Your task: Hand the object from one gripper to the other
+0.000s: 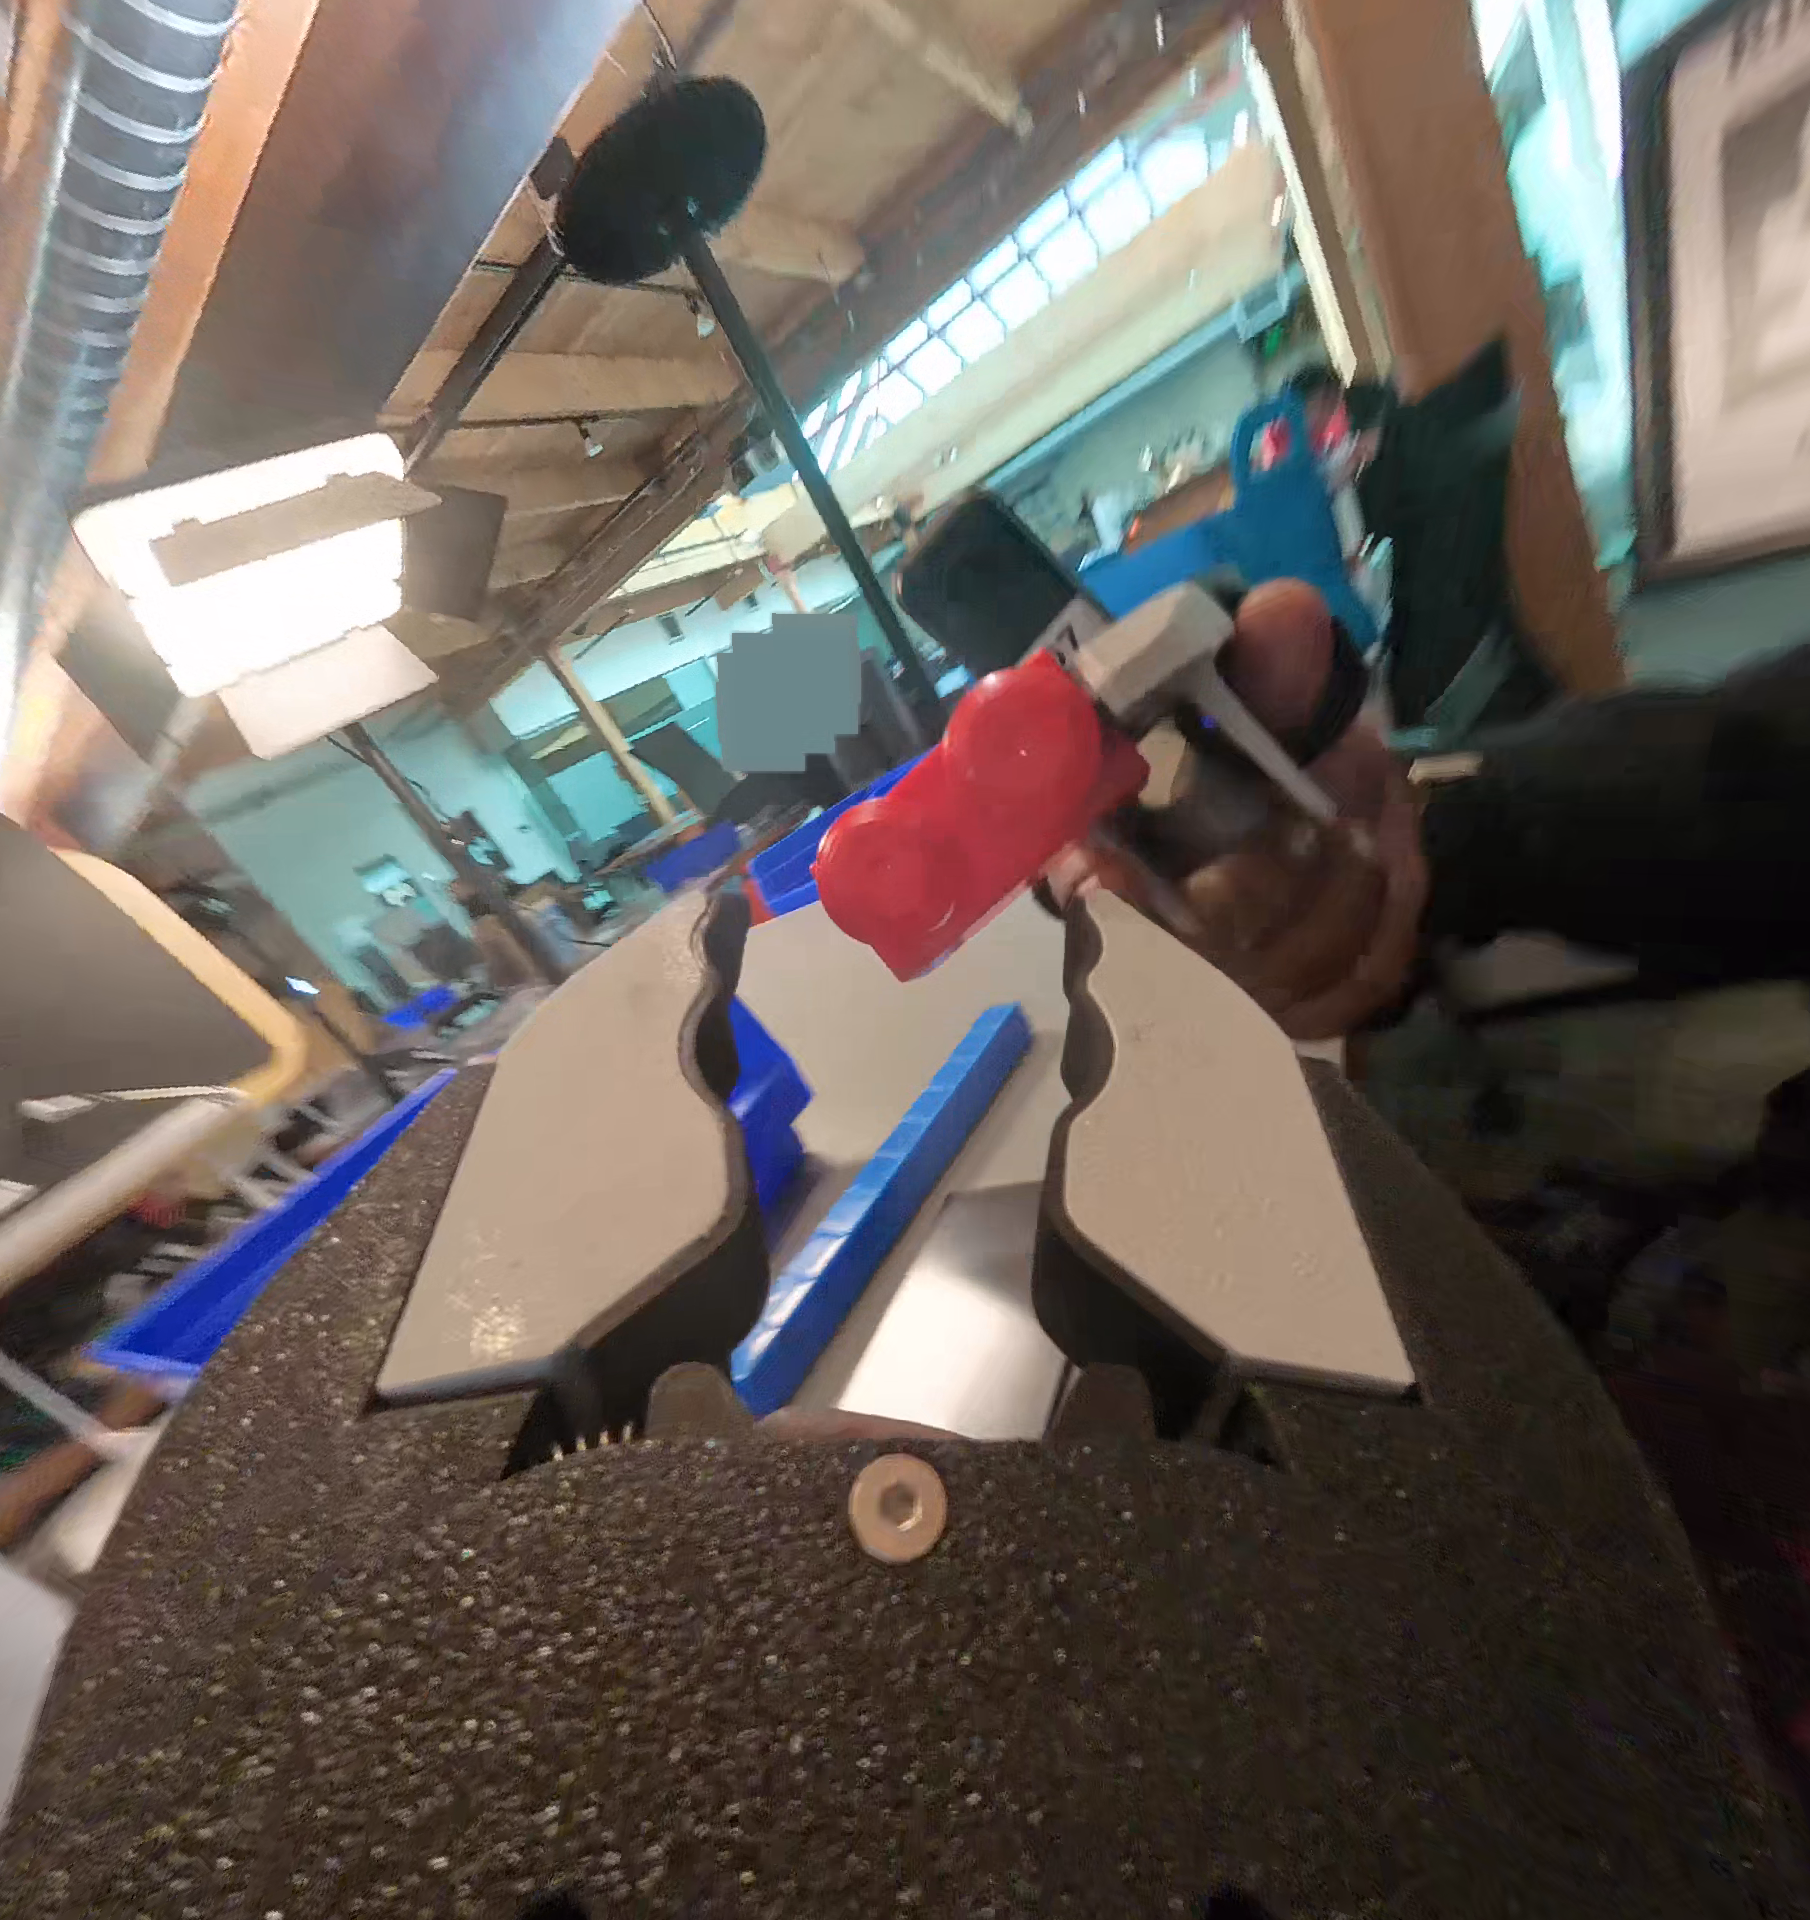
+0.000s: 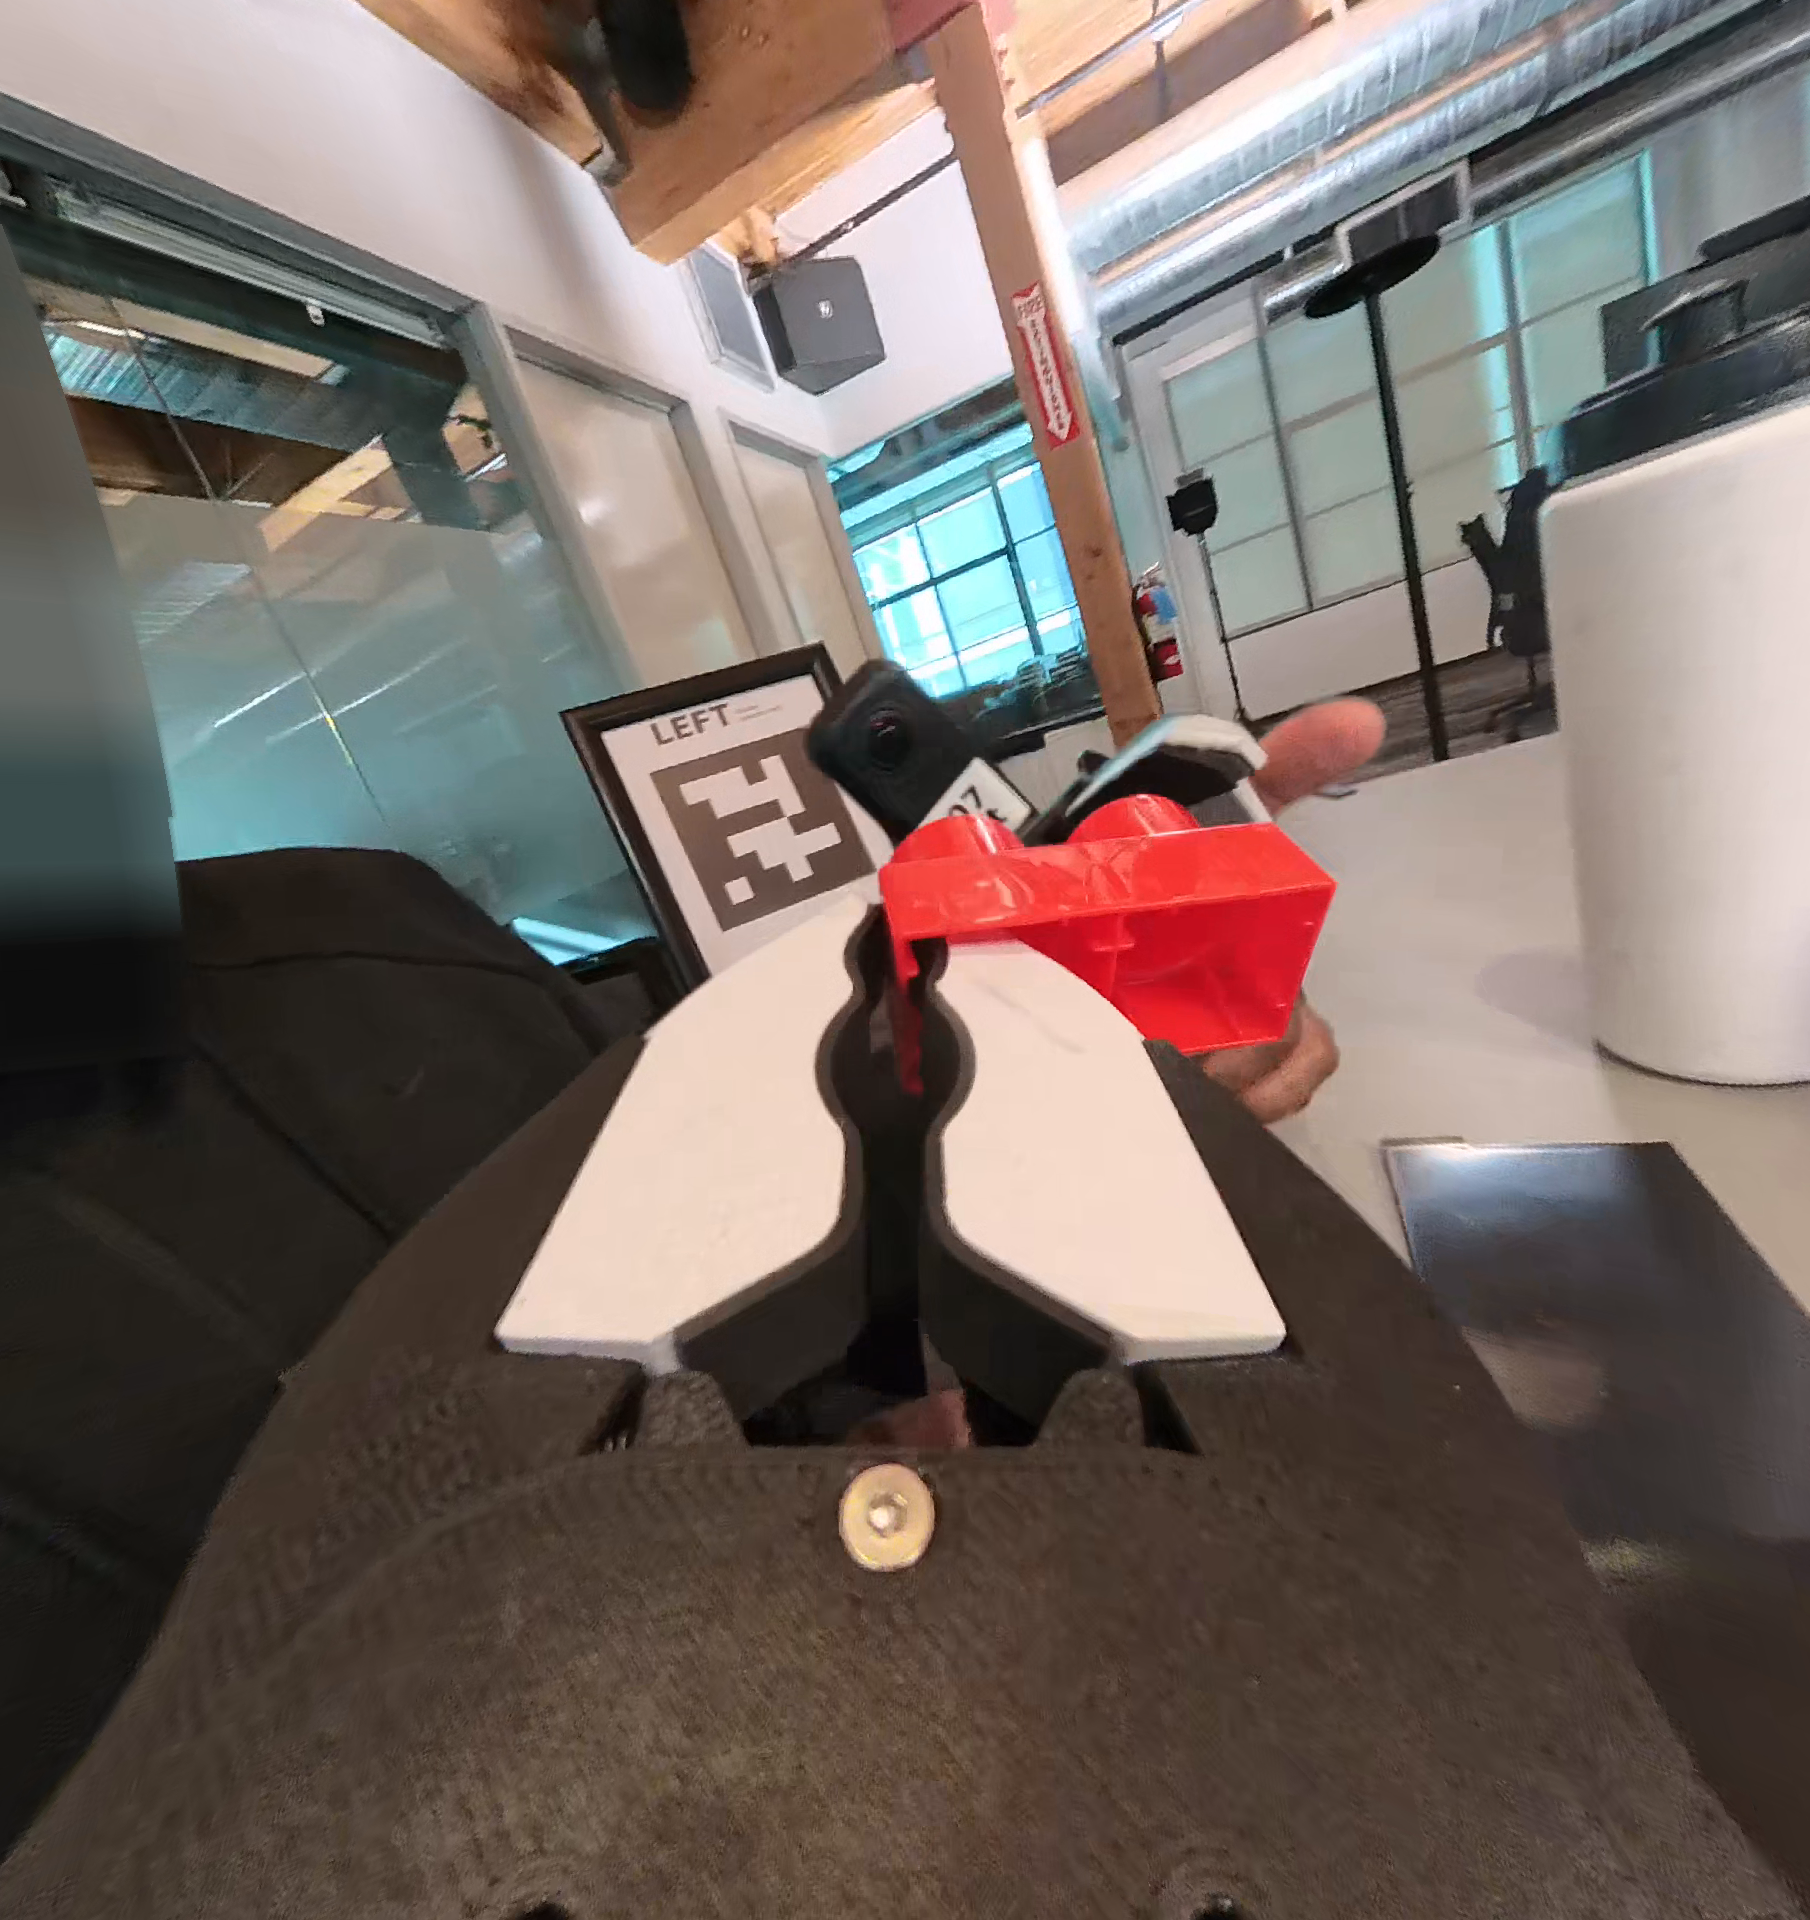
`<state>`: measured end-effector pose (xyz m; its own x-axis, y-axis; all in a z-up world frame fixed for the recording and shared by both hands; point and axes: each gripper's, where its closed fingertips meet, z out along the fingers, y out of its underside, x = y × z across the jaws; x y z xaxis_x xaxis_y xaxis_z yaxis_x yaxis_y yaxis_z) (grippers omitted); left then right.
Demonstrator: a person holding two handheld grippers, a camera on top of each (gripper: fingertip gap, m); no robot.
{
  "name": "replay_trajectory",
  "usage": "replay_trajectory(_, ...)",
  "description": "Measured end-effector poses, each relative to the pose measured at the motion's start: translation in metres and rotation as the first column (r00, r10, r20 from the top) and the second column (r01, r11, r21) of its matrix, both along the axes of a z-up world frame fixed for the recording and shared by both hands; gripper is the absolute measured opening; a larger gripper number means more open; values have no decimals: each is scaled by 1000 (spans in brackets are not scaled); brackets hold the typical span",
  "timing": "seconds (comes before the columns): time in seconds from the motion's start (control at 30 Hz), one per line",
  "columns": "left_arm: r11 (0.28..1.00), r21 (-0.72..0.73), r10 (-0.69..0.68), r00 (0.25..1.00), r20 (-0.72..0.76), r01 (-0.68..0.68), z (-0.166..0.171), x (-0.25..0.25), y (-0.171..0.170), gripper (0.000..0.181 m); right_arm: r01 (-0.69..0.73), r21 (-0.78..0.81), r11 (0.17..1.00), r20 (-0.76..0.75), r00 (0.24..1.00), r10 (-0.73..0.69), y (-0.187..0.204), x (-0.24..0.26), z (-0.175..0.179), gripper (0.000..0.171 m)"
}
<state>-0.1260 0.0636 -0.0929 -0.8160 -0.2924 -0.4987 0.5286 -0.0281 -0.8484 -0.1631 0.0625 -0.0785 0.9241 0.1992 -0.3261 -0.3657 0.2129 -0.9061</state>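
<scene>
Red block (image 2: 1098,914) in right gripper (image 2: 906,971), held aloft

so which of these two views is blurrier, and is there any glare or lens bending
Left wrist view: blurrier, the right edge, the hand and far gripper smeared, the red block fairly sharp; a ceiling light blows out white. Right wrist view: crisper on the red block, its left edge hazy; the wooden post bows from the wide lens.
</scene>
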Motion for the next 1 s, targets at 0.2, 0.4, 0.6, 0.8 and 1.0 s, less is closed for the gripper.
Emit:
replay_trajectory(0.2, 975, 62, 178, 916, 358, -214, 3, 0, 3, 65, -53, -77, 996, -6, 999, 53, 9, -9, -11, 4)
replay_trajectory(0.4, 936, 225, 132, 862, 490, -271, -21, -5, -7, 63, -97, -144, 985, -30, 995, 93, 12, -12, -23, 4)
replay_trajectory(0.6, 919, 234, 153, 836, 527, -316, -27, 0, -14, 45, -96, -164, 982, -27, 995, 93, 12, -13, -25, 4)
replay_trajectory(0.8, 893, 138, 330, 832, 445, -428, -20, 30, -5, 38, 160, -178, 971, 65, 986, -151, 4, 20, -21, 26)
replay_trajectory(1.0, 806, 47, 517, 741, 429, -590, -12, 50, -6, 38, 457, -184, 870, 235, 880, -412, -8, 51, -17, 34)
